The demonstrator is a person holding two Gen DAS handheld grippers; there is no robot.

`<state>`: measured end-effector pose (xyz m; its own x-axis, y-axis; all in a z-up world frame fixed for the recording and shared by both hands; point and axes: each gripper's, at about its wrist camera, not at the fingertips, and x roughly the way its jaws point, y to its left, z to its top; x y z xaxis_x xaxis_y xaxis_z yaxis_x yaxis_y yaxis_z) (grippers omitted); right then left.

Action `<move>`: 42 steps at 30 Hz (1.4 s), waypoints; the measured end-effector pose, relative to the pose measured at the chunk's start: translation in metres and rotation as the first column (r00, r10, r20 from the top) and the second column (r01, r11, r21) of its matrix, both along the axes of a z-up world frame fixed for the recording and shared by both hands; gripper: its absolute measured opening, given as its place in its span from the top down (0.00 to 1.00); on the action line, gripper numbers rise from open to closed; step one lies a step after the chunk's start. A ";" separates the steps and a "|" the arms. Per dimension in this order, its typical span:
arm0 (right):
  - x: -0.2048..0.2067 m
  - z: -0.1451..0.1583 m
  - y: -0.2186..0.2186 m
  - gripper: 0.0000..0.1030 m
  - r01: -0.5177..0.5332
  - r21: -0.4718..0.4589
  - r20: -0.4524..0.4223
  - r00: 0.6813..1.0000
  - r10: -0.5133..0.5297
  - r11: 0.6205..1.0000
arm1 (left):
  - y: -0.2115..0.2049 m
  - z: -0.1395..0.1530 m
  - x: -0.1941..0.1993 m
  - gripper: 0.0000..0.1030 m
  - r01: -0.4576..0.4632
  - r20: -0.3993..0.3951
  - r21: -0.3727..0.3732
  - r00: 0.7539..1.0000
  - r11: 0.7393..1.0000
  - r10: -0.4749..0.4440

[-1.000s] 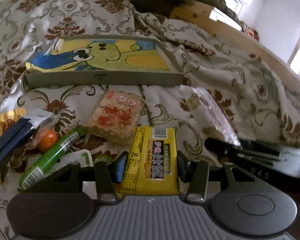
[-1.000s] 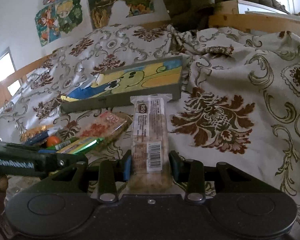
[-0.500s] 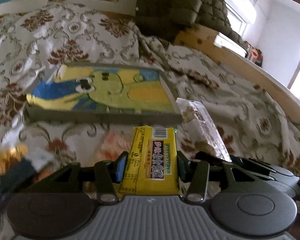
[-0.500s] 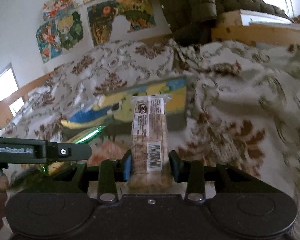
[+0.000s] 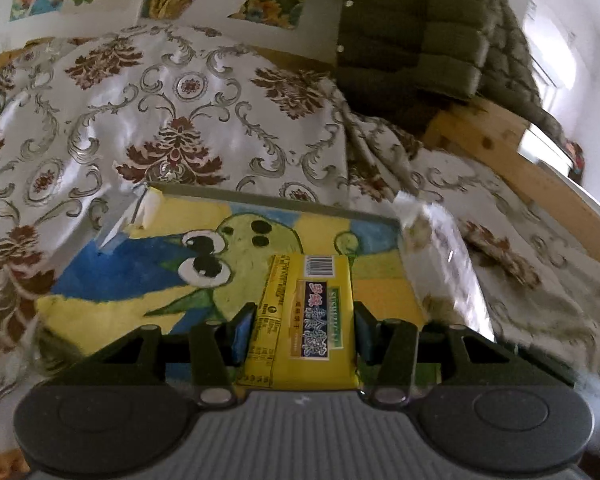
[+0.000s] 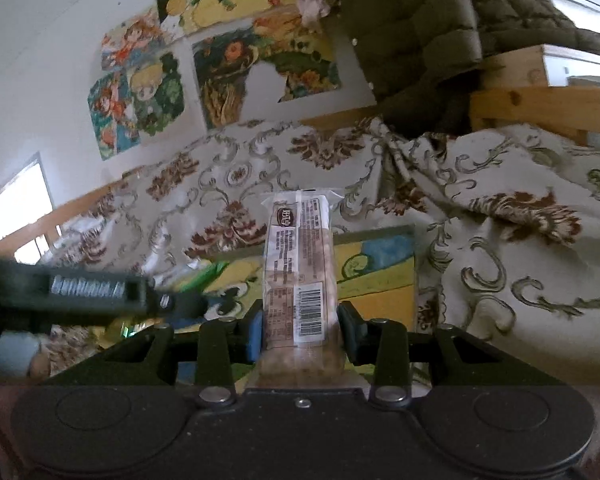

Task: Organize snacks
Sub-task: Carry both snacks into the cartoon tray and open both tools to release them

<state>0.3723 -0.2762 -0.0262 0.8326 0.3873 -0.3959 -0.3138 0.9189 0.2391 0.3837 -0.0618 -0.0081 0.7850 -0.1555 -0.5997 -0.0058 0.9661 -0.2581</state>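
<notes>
The left claw [image 5: 303, 330] is pinching a flat yellow snack packet [image 5: 302, 316] by its long edges, blue pads pressed against both sides, and holds it in the air above the shallow tray [image 5: 260, 200], whose floor is painted with a green cartoon creature on blue and yellow. The right claw [image 6: 300, 330] is pinching a long clear-wrapped snack bar [image 6: 298, 264] the same way, its free end pointing out over the tray's right-hand part; in the left wrist view that bar appears as a blurred, shiny wrapper just beside the tray's right edge. The tray sits on a bed [image 5: 180, 120] covered with a cream and brown floral spread. The step in hand looks like the carry-and-place of both snacks into the tray. To do it well, each packet should probably be lowered flat and parallel to a tray wall before the pads let go, the yellow one kept toward the left or middle and the bar toward the right, so the two claws do not cross and the packets lie side by side rather than stacked. The soft bed may let the tray tip if a claw presses its rim. The yellow packet bears a barcode at its far end and a dark label with Chinese characters beside a green strip of Latin capitals too small to read with confidence. The bar shows a round brown logo, lines of fine print and a barcode, none legible. The side of the left gripper, seen blurred from the right wrist, carries white lettering that cannot be made out.
</notes>
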 end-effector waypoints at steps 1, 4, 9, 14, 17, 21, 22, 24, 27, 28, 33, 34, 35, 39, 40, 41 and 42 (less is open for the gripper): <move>0.012 -0.008 0.002 0.61 -0.001 -0.016 -0.002 1.000 0.001 1.000 | -0.001 -0.004 0.009 0.48 -0.009 -0.003 -0.014 1.000 1.000 0.009; 0.024 -0.011 0.003 0.61 0.009 -0.013 -0.006 1.000 -0.009 1.000 | -0.005 -0.014 0.030 0.48 -0.028 -0.023 -0.023 0.999 0.999 0.028; 0.039 -0.027 0.011 0.61 0.022 -0.095 -0.066 0.997 -0.029 0.995 | -0.014 -0.031 0.048 0.48 -0.037 -0.067 0.015 0.997 0.999 0.038; 0.039 -0.031 0.013 0.62 0.023 -0.124 -0.081 0.996 -0.033 0.992 | -0.013 -0.048 0.054 0.48 -0.062 -0.123 0.055 0.990 0.997 0.068; 0.041 -0.037 0.012 0.62 0.027 -0.132 -0.095 0.995 -0.040 0.991 | -0.011 -0.053 0.058 0.48 -0.078 -0.155 0.058 0.984 0.995 0.086; 0.043 -0.039 0.015 0.62 0.021 -0.167 -0.074 0.997 -0.034 0.986 | -0.009 -0.060 0.060 0.48 -0.095 -0.178 0.063 0.978 0.993 0.105; 0.044 -0.040 0.016 0.62 0.020 -0.182 -0.065 0.997 -0.032 0.983 | -0.010 -0.060 0.059 0.47 -0.095 -0.172 0.072 0.979 0.993 0.106; 0.043 -0.042 0.018 0.59 0.004 -0.202 -0.047 0.999 -0.014 0.979 | -0.012 -0.062 0.059 0.47 -0.092 -0.169 0.089 0.980 0.992 0.107; 0.040 -0.041 0.019 0.47 -0.005 -0.199 -0.024 1.000 0.000 0.980 | -0.012 -0.060 0.055 0.34 -0.094 -0.153 0.080 0.983 0.992 0.105; 0.039 -0.040 0.019 0.45 -0.001 -0.202 -0.019 1.000 -0.002 0.979 | -0.011 -0.059 0.052 0.29 -0.099 -0.145 0.073 0.983 0.992 0.109; 0.032 -0.033 0.015 0.32 0.026 -0.196 -0.006 1.000 -0.028 0.980 | -0.001 -0.050 0.032 0.23 -0.115 -0.089 0.023 0.989 0.993 0.117; 0.029 -0.030 0.014 0.31 0.033 -0.192 0.000 0.999 -0.033 0.981 | 0.002 -0.047 0.027 0.20 -0.124 -0.075 0.015 0.989 0.992 0.125; 0.029 -0.030 0.014 0.28 0.033 -0.192 0.000 0.999 -0.033 0.981 | 0.004 -0.044 0.022 0.19 -0.132 -0.061 0.009 0.989 0.991 0.132; 0.009 -0.010 0.009 0.09 0.079 -0.164 0.042 0.996 -0.073 0.983 | 0.013 -0.030 -0.004 0.06 -0.188 -0.004 0.021 0.982 0.982 0.188; 0.004 -0.006 0.007 0.06 0.082 -0.148 0.045 0.996 -0.076 0.986 | 0.013 -0.026 -0.013 0.03 -0.201 0.015 0.035 0.980 0.979 0.200; 0.000 -0.002 0.006 0.03 0.086 -0.138 0.047 0.996 -0.080 0.987 | 0.014 -0.023 -0.020 0.02 -0.209 0.032 0.050 0.978 0.977 0.208; -0.005 0.001 0.006 0.02 0.089 -0.132 0.048 0.995 -0.083 0.987 | 0.013 -0.019 -0.029 0.01 -0.217 0.052 0.067 0.975 0.974 0.214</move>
